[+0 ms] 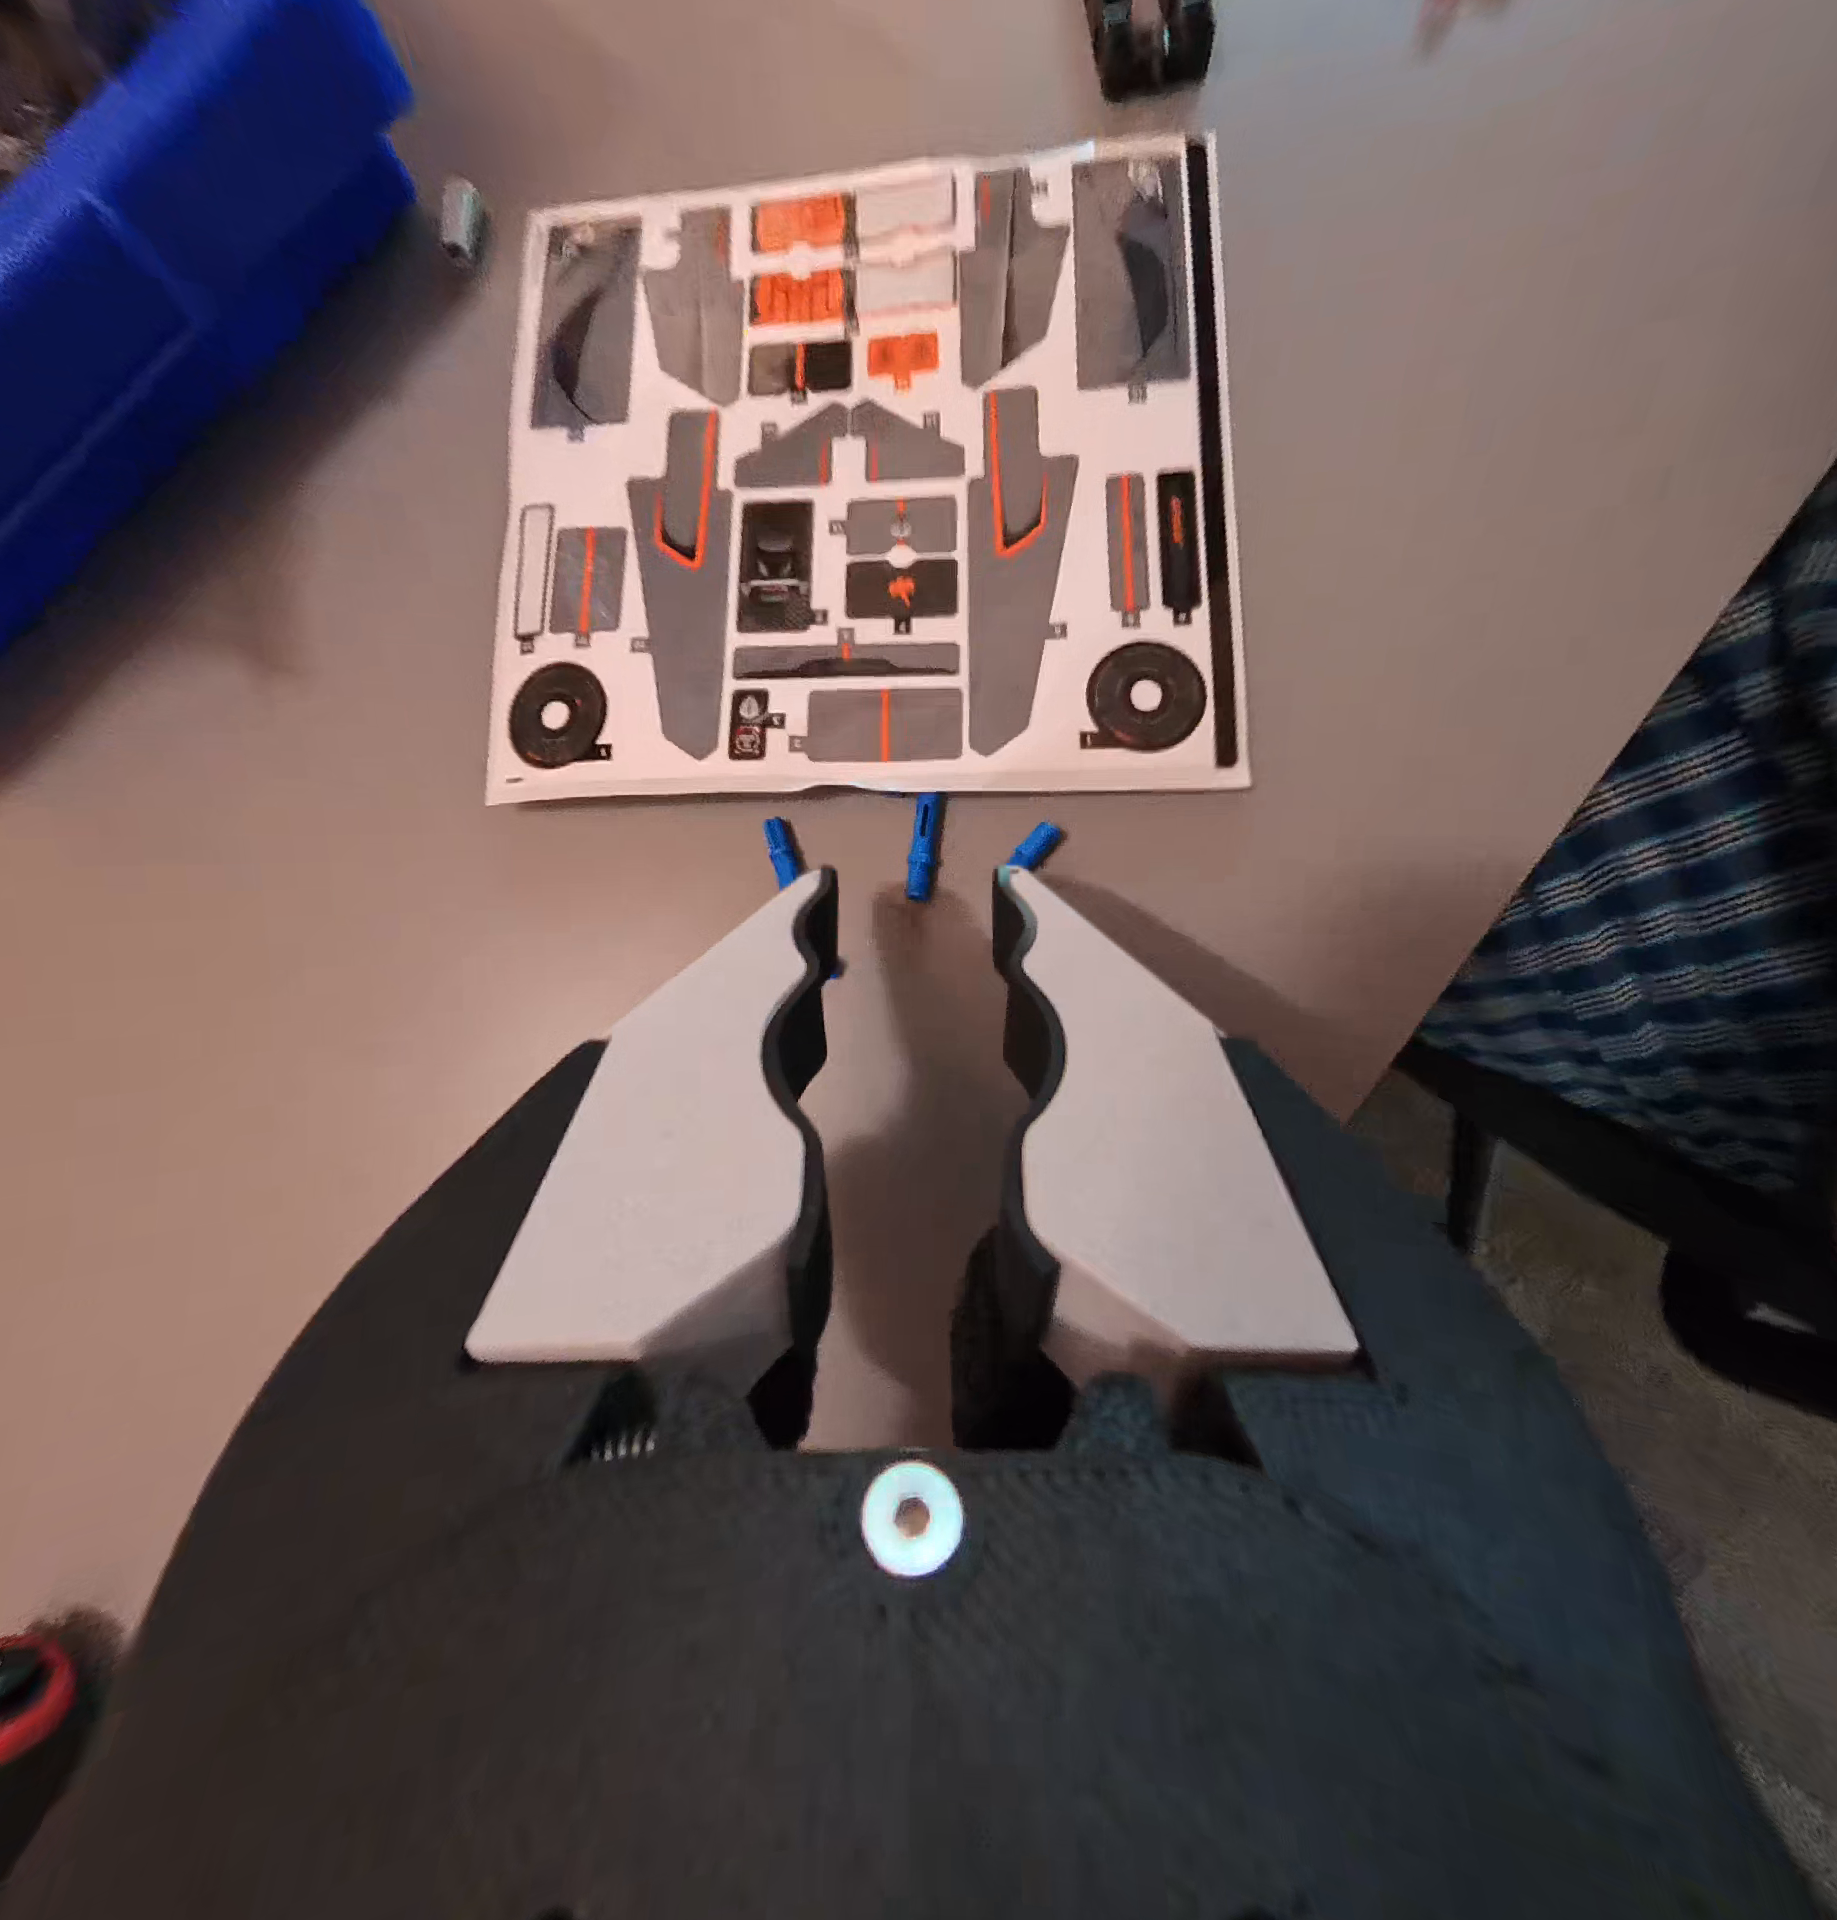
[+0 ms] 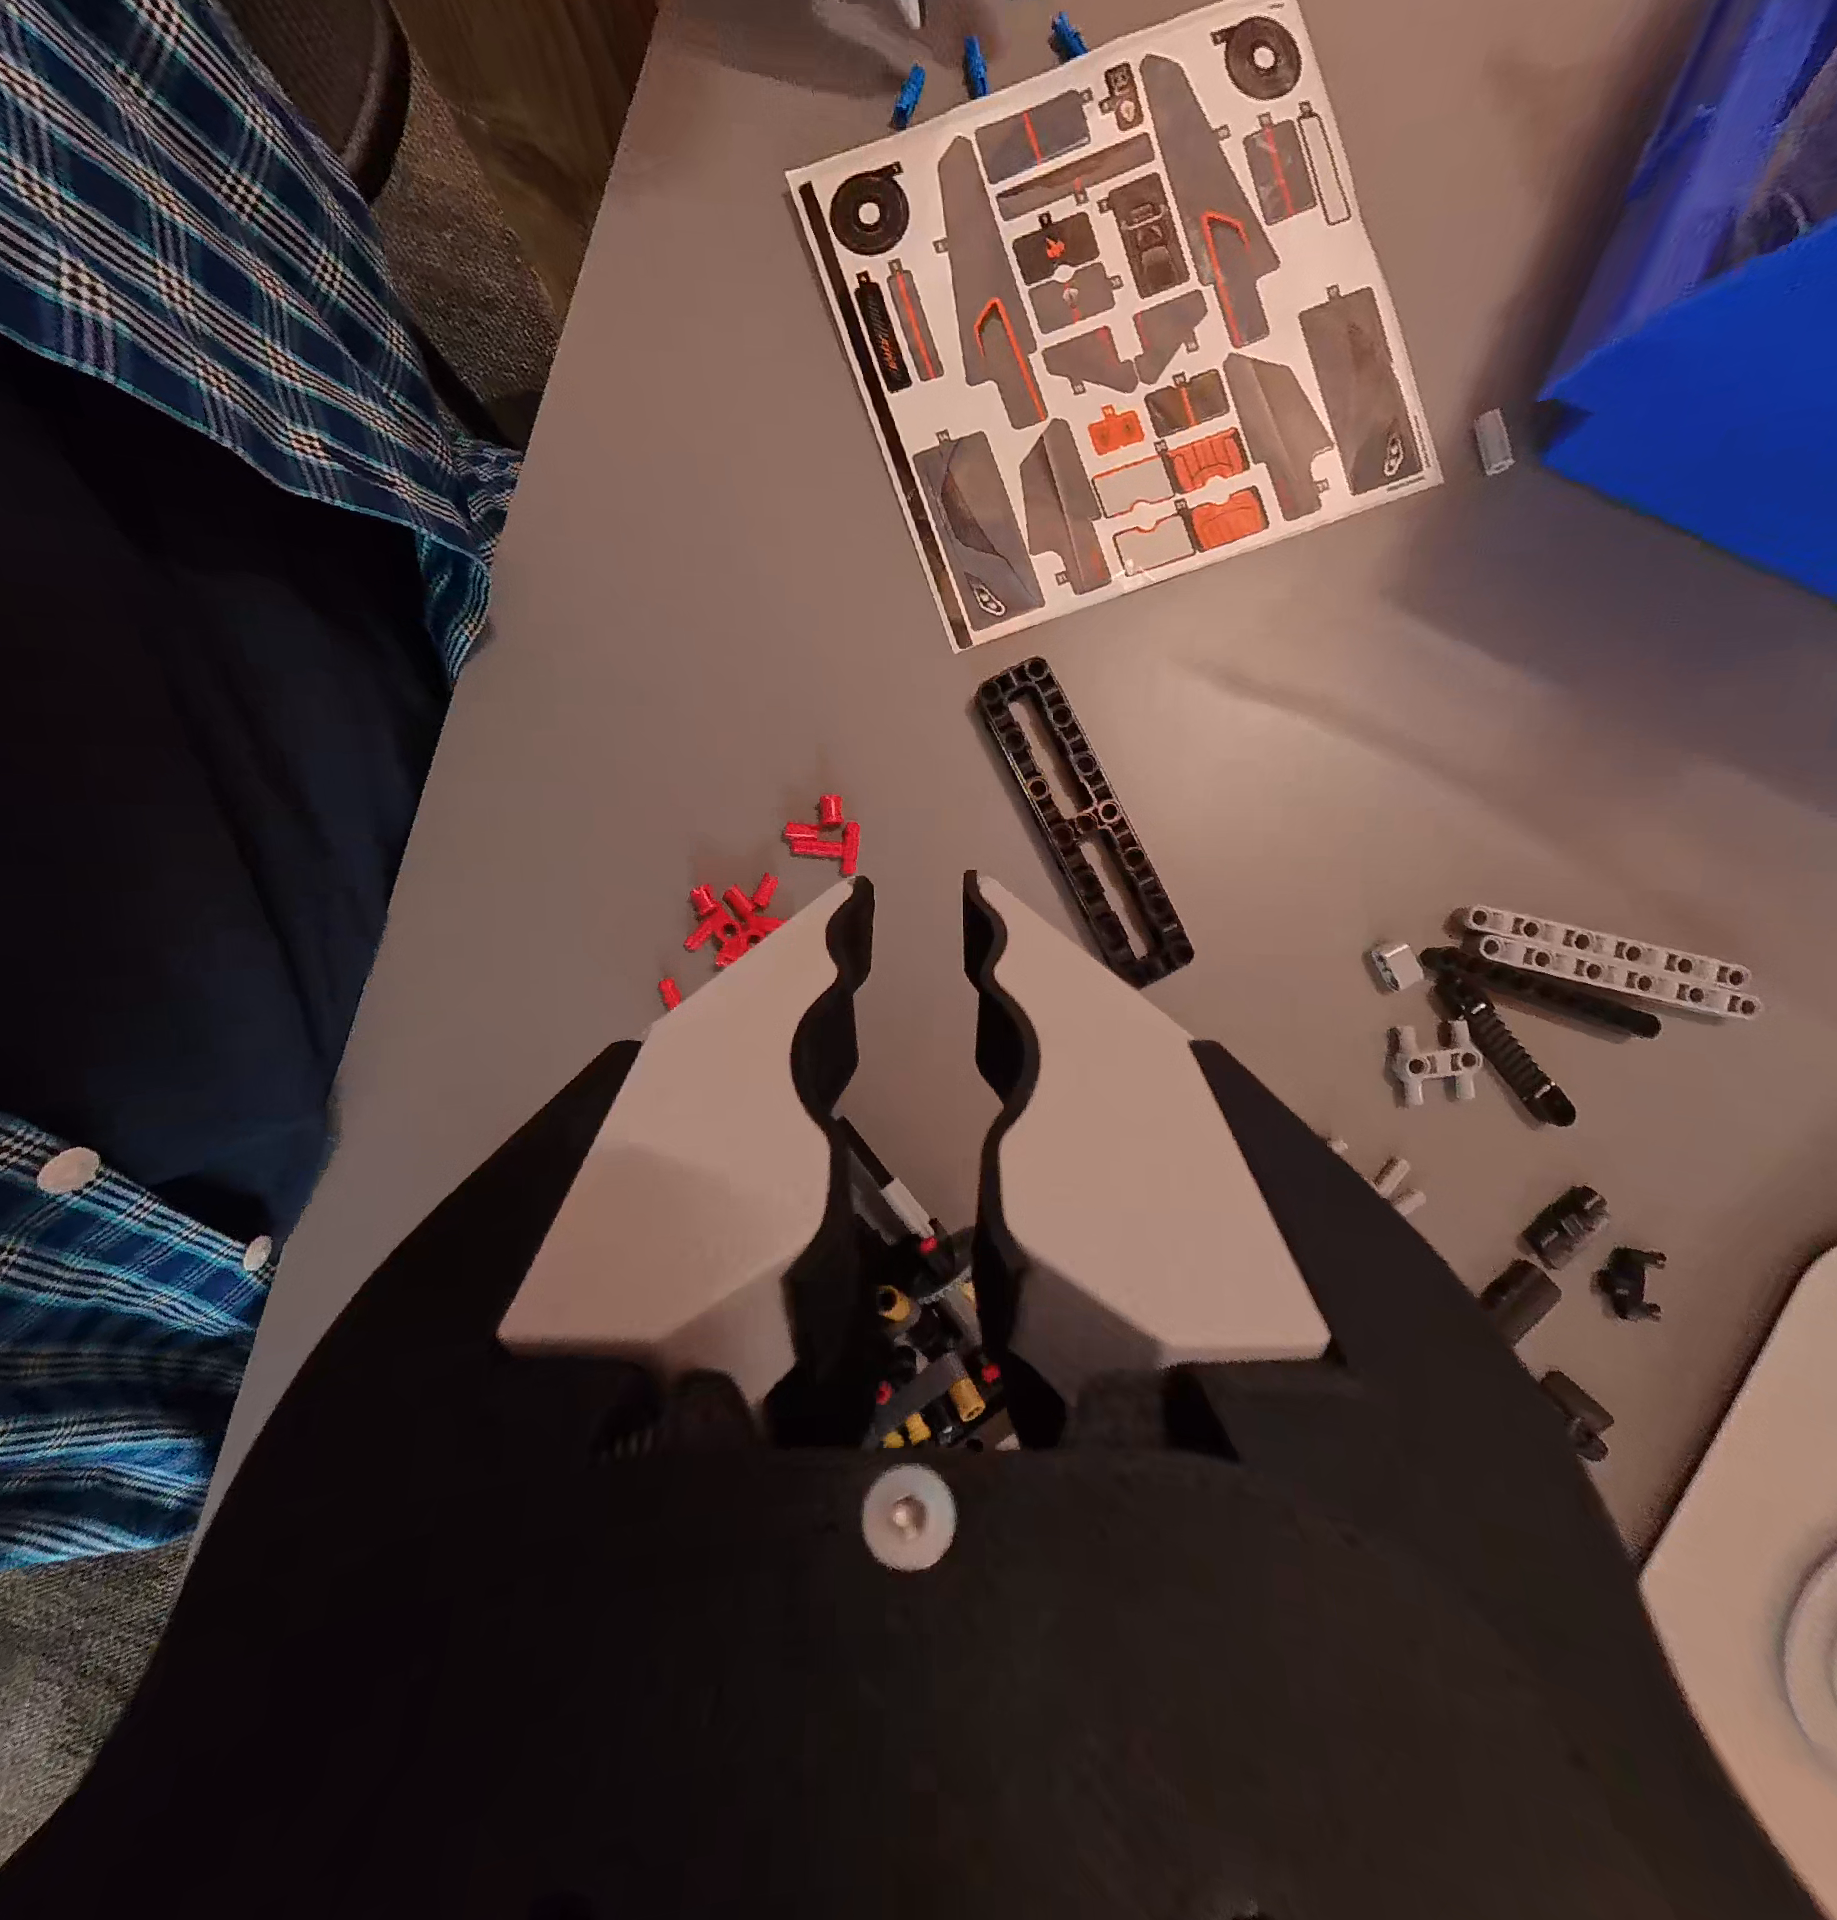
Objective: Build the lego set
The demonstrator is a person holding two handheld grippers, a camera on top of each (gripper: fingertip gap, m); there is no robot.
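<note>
Three small blue plastic connector pegs (image 1: 922,847) lie on the grey worktop (image 1: 1413,520) just before the left tool (image 1: 914,883), whose jaws stand spread and empty. Light, stiff and prone to rolling, I'd pinch the middle one across its ribbed waist. The right tool (image 2: 916,888) hangs spread beside the long black beam frame (image 2: 1085,821).

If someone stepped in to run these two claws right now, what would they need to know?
Left claw: open, empty, just short of three small blue plastic pins lying beside the white sticker sheet.
Right claw: open, nothing between its tips, above the grey table; a partly built black assembly shows beneath it.
Loose parts: small red pins left of the right claw, long black open frame ahead of it, light grey beams to its right.
Done: only that small assembly.
Left: most of the build; stickers unused.
</note>
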